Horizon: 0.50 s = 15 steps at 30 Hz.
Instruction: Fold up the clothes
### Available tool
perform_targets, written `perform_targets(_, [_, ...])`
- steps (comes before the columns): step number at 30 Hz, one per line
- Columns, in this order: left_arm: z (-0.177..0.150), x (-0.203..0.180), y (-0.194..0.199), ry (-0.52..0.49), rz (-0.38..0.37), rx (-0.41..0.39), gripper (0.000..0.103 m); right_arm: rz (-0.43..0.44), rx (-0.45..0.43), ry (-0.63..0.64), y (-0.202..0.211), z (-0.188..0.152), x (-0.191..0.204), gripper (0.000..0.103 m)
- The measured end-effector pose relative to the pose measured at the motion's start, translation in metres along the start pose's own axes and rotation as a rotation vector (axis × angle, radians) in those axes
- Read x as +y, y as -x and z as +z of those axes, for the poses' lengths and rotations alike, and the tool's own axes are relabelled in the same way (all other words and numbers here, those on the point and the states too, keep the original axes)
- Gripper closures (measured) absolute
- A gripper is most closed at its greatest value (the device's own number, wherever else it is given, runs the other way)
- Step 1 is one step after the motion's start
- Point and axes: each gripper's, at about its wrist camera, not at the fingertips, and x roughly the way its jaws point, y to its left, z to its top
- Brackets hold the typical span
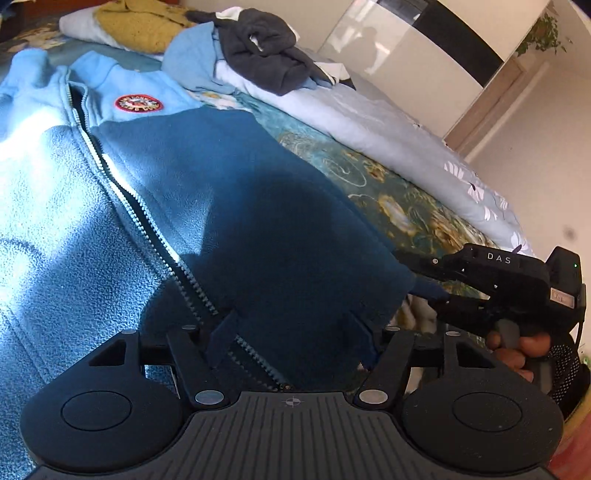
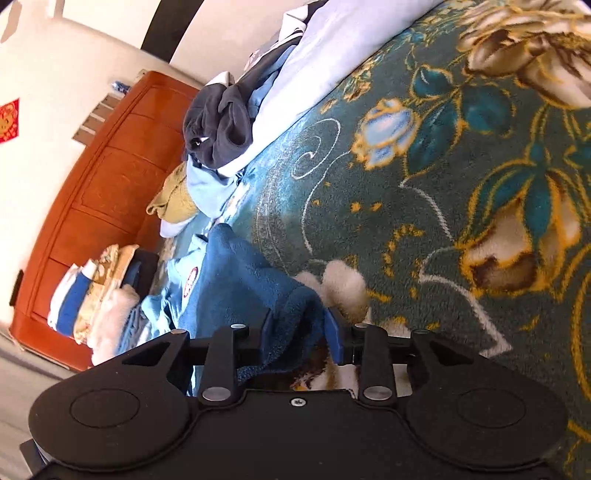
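A blue fleece jacket lies front-up on the bed, with a light blue top, a round red patch and a partly open zipper. My left gripper is open at the jacket's bottom hem, its fingers wide apart on either side of the zipper end. My right gripper is shut on the jacket's lower side corner, with bunched dark blue fleece between its pads. In the left wrist view the right gripper comes in from the right, held by a hand.
The floral green blanket covers the bed. A dark grey garment sits on a pale blue quilt beyond the jacket, with a yellow garment behind. A stack of folded clothes rests by the wooden headboard.
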Motion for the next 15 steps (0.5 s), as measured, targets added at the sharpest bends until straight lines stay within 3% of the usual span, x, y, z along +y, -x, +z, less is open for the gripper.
perform_targets(5, [0.002,0.014,0.004,0.073,-0.032,0.018,0.04,-0.064,-0.097,0.149,0.021,-0.002,0.014,0.069])
perform_targets(8, [0.004,0.021,0.004,0.123,-0.05,0.021,0.04,-0.12,-0.084,0.237,0.02,-0.003,0.017,0.069])
perform_targets(12, [0.004,0.02,0.004,0.112,-0.044,0.022,0.04,-0.191,-0.057,0.349,0.016,-0.005,0.02,0.069])
perform_targets(15, [0.005,0.019,0.003,0.111,-0.041,0.023,0.04,-0.151,-0.051,0.373,0.004,-0.009,0.025,0.069])
